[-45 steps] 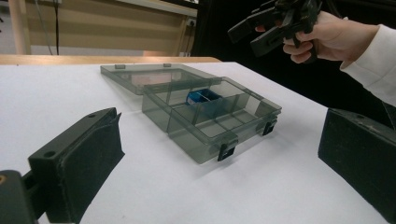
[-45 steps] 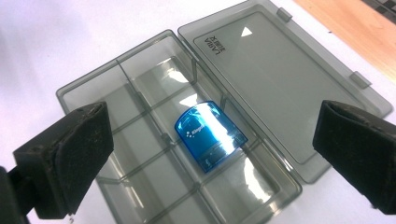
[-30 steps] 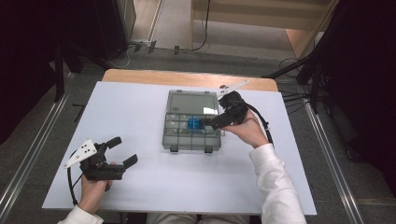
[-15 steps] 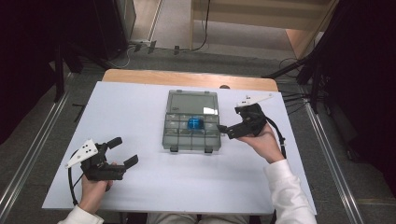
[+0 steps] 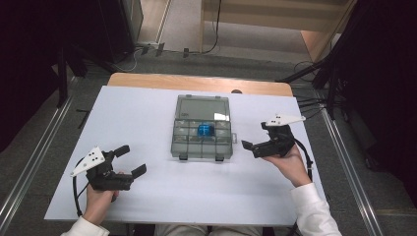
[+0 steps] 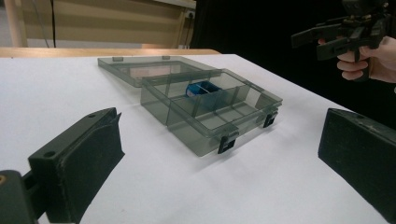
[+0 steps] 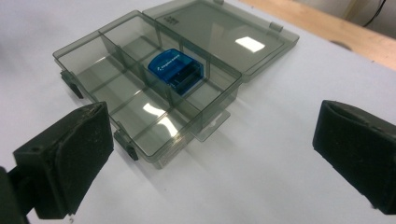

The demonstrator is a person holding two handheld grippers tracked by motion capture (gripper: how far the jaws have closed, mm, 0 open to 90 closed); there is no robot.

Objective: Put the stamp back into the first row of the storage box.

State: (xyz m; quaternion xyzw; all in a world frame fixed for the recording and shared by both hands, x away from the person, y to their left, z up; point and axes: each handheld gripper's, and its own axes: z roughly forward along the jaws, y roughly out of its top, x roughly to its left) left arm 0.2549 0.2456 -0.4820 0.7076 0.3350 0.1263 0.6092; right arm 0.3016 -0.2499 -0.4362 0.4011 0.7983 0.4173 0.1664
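- One clear grey compartment box (image 5: 202, 135) sat near the table's (image 5: 147, 118) far edge, midway across, its lid (image 5: 203, 106) laid open flat toward that edge.
- One blue block (image 5: 204, 130) lay in a middle compartment of the box's far row; its white print was too small to read.
- Two grippers were present: the left gripper (image 5: 129, 160) near the table's near-left corner, the right gripper (image 5: 250, 147) just beside the box's right side, both with jaws spread wide and empty.
- Nothing stood between either gripper and the box.
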